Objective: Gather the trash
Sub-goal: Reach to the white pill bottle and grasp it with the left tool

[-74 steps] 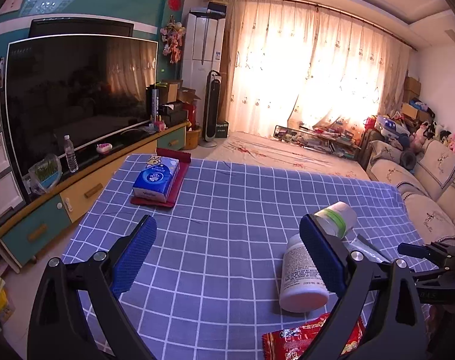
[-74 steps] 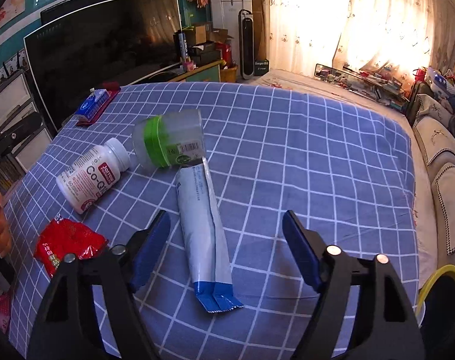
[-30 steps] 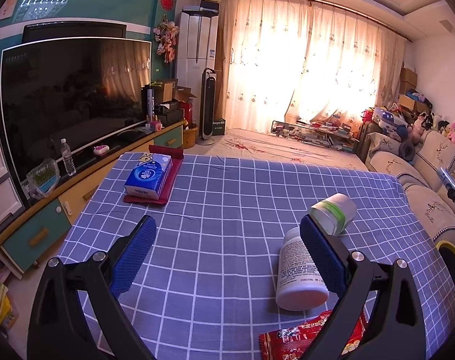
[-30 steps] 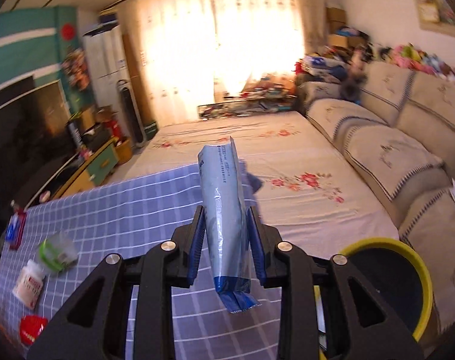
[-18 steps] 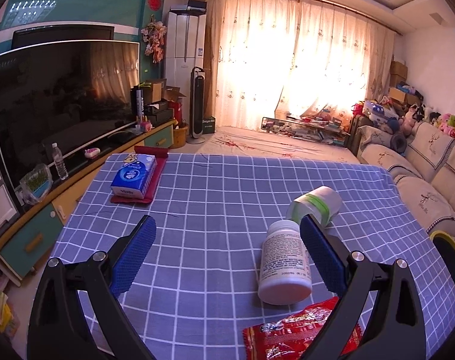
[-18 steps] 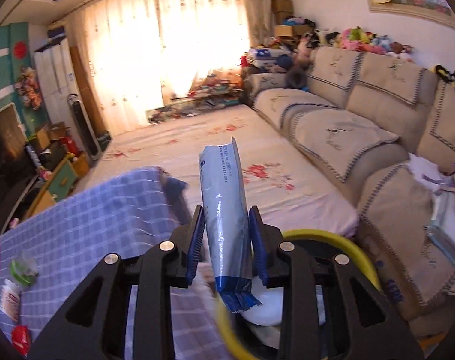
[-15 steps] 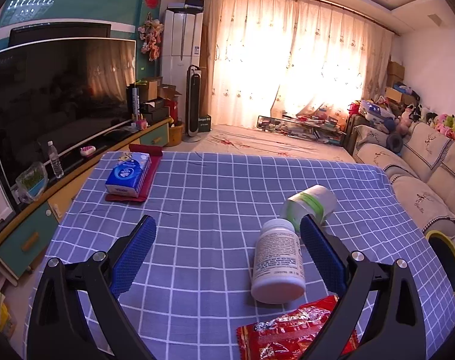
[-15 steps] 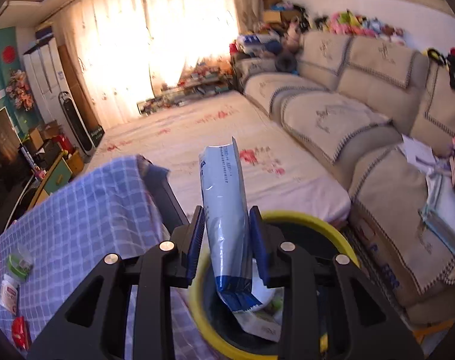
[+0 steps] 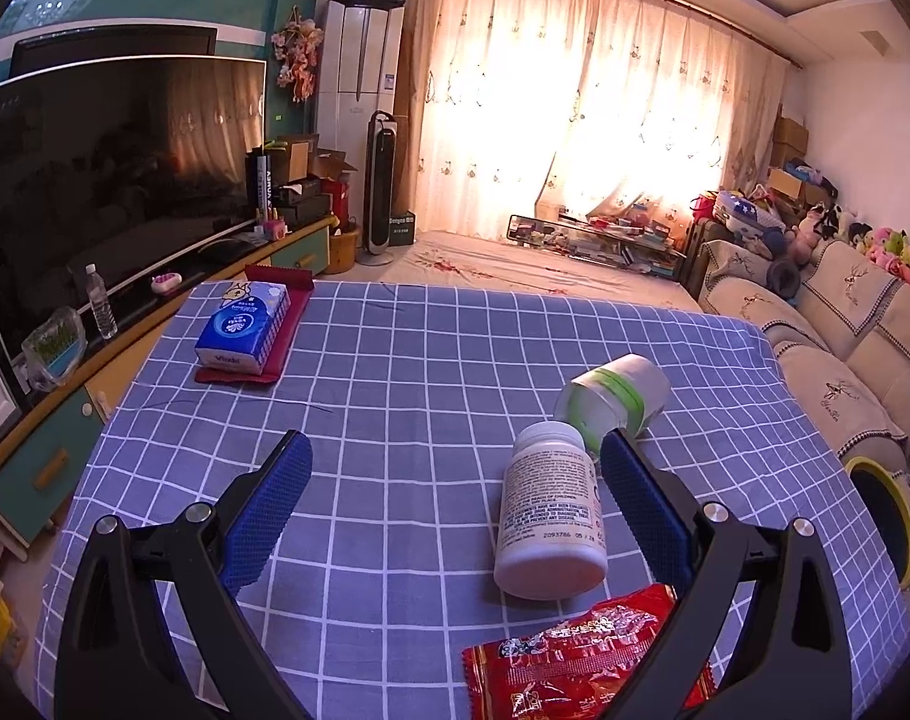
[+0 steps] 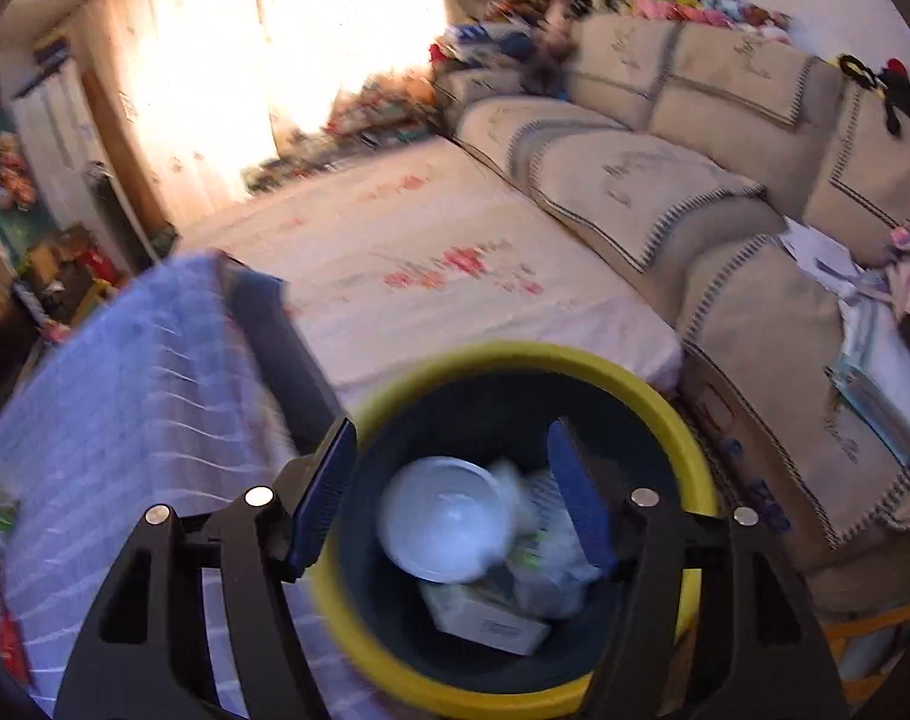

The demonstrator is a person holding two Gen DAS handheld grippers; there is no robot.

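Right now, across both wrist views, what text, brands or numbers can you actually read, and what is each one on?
"2093786 05 / 28": bottom of the label on the white bottle.
"Vinda": front of the blue tissue pack, small.
"Dayton", roughly: base of the tower fan, uncertain.
Bottle's fine print, red wrapper, book spine on the TV stand: too small to read.
Right wrist view, bin contents: blurred, nothing legible.

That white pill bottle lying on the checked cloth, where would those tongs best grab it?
Probably across the middle of the white pill bottle, coming from above. It lies on its side, base toward the camera, so its round labelled sides face left and right. The open left tongs could straddle it.
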